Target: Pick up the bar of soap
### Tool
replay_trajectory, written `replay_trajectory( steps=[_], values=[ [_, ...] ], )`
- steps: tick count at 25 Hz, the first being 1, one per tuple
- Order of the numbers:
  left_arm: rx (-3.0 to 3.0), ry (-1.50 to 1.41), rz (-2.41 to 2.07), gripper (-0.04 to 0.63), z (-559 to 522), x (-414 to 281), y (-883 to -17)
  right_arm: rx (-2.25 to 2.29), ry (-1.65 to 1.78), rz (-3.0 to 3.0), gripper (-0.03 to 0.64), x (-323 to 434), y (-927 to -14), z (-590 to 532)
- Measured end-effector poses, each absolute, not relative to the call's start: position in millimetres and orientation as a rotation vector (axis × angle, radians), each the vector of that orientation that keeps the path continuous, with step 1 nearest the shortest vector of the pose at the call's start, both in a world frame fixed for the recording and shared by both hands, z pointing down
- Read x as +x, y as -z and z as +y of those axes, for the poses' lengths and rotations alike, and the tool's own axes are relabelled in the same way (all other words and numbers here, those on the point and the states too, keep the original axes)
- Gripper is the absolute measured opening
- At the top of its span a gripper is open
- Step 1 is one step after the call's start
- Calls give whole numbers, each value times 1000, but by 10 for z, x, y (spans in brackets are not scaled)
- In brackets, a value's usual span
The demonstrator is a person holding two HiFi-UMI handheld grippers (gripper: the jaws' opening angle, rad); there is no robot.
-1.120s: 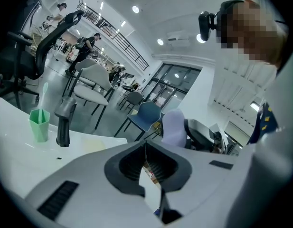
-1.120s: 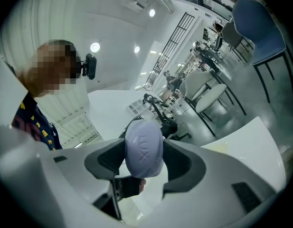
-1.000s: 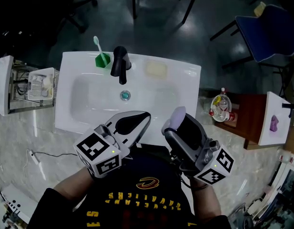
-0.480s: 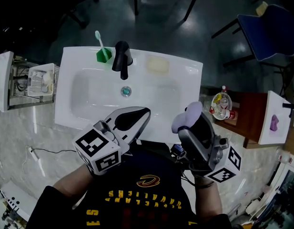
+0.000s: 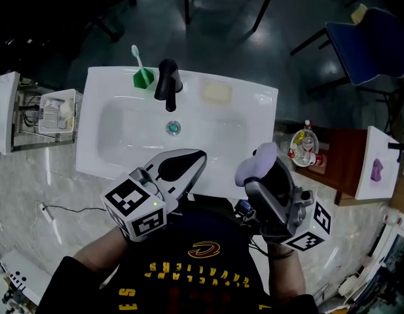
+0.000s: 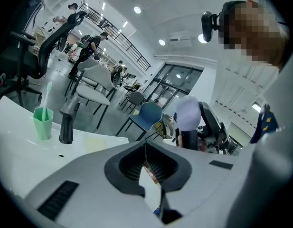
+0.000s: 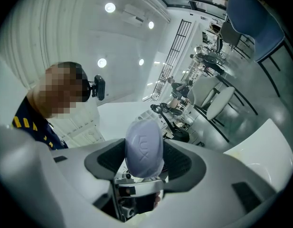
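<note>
A lavender bar of soap (image 5: 259,160) stands upright between the jaws of my right gripper (image 5: 255,175), which is shut on it, held over the sink's front rim at the right. In the right gripper view the soap (image 7: 144,147) fills the gap of the right gripper (image 7: 144,163), its stamped face toward the camera. My left gripper (image 5: 192,159) hovers over the front rim beside it, jaws shut with nothing between them. In the left gripper view the left gripper (image 6: 146,158) has its jaws meeting, and the soap (image 6: 188,114) shows beyond them.
The white sink (image 5: 100,90) holds a black faucet (image 5: 166,84), a green toothbrush holder (image 5: 142,78), a drain (image 5: 173,127) and a pale yellow bar (image 5: 215,92) on its back ledge. A white basket (image 5: 56,114) sits at left; a side table with bottles (image 5: 304,148) stands at right.
My right gripper has carried the lavender soap a little right and toward me over the second; in the last half second it barely moves. The left gripper stays put.
</note>
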State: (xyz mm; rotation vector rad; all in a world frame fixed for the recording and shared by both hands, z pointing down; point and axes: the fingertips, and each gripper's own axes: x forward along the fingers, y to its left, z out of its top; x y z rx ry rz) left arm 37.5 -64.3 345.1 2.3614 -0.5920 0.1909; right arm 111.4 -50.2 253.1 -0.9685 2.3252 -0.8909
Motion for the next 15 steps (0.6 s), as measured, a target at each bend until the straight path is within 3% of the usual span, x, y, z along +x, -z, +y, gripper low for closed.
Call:
replay_trajectory(
  steps=[15],
  values=[
    [2372,-193,-581,12,-595,385,-3451,-953,866,2329,267,1145,-2443,-461]
  ],
)
